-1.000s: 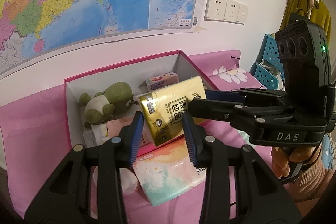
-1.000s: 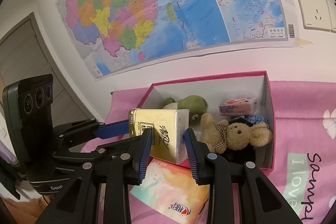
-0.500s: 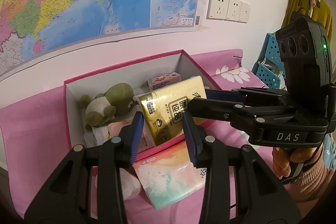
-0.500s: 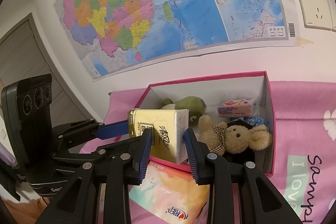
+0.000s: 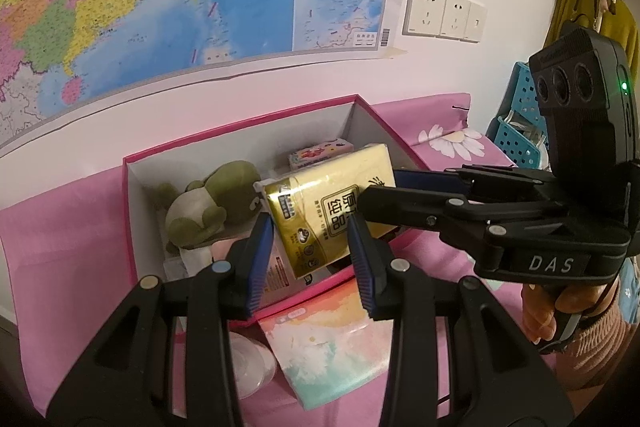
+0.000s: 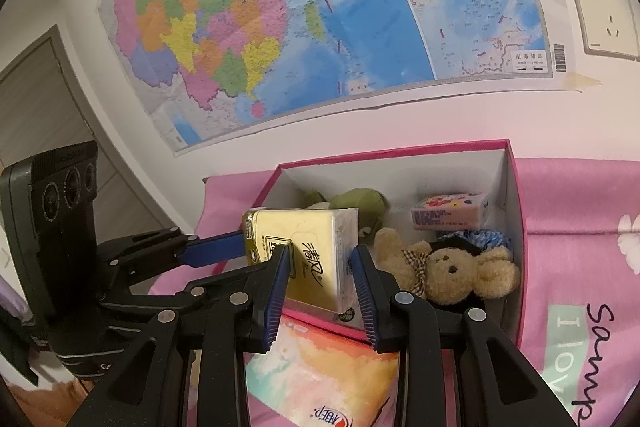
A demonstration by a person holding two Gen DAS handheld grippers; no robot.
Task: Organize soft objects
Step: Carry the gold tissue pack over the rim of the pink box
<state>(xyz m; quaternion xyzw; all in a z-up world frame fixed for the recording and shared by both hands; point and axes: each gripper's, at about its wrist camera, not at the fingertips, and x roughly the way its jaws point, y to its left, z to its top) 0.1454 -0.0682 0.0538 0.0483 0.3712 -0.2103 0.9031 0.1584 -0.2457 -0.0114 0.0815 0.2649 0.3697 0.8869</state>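
Two grippers, left gripper point(image 5: 308, 259) and right gripper point(image 6: 320, 281), stay clamped on the yellow tissue pack point(image 5: 328, 211), unmoved, seemingly just above the pink box point(image 6: 516, 227) near its front edge; drop pending

Yellow-gold tissue pack point(image 5: 328, 211) with black print; magenta box point(image 6: 516, 195), white inside; olive-green plush frog point(image 5: 212, 199); tan teddy bear point(image 6: 448, 267) with checked bow; pink cloth point(image 6: 580, 195) with white daisies; pastel orange-and-teal tissue pack point(image 5: 332, 343); many-coloured wall map point(image 6: 280, 7).
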